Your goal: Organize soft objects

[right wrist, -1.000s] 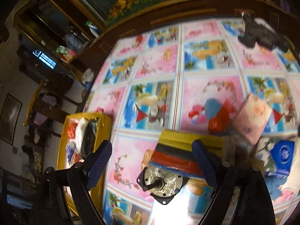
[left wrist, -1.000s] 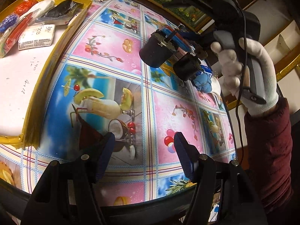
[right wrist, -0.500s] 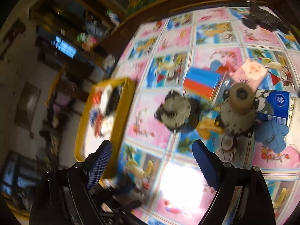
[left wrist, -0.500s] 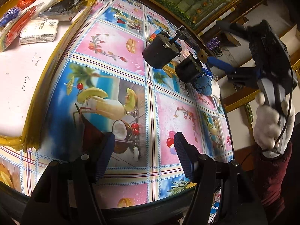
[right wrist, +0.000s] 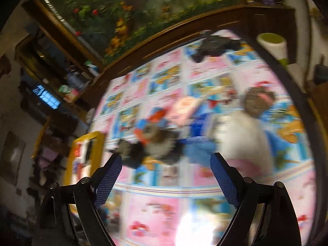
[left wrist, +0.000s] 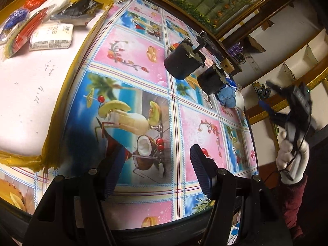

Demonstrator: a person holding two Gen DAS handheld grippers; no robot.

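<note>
A yellow-edged tray point(left wrist: 67, 78) lies at the left and holds a white tissue pack point(left wrist: 52, 37), a red bag point(left wrist: 34, 2), a blue bag point(left wrist: 16, 18) and a dark pouch point(left wrist: 78, 10). A blue knitted ball point(left wrist: 226, 96) lies at the table's far right by two black motors point(left wrist: 180, 63). My left gripper point(left wrist: 156, 172) is open and empty, low over the near table edge. My right gripper point(right wrist: 166, 176) is open and empty, held above the table; its view is blurred. It also shows in the left wrist view point(left wrist: 295, 110), off the table's right edge.
The round table point(left wrist: 131, 57) has a bright picture cloth. A blue tissue pack point(right wrist: 196, 125), a pink pack point(right wrist: 184, 106), a white soft thing point(right wrist: 242, 135) and a dark object point(right wrist: 215, 45) show blurred. A white and green cup point(right wrist: 272, 43) stands at the far rim.
My right gripper has pulled away from the motors, down and right, off the table's edge, and is still moving. My left gripper has barely moved.
</note>
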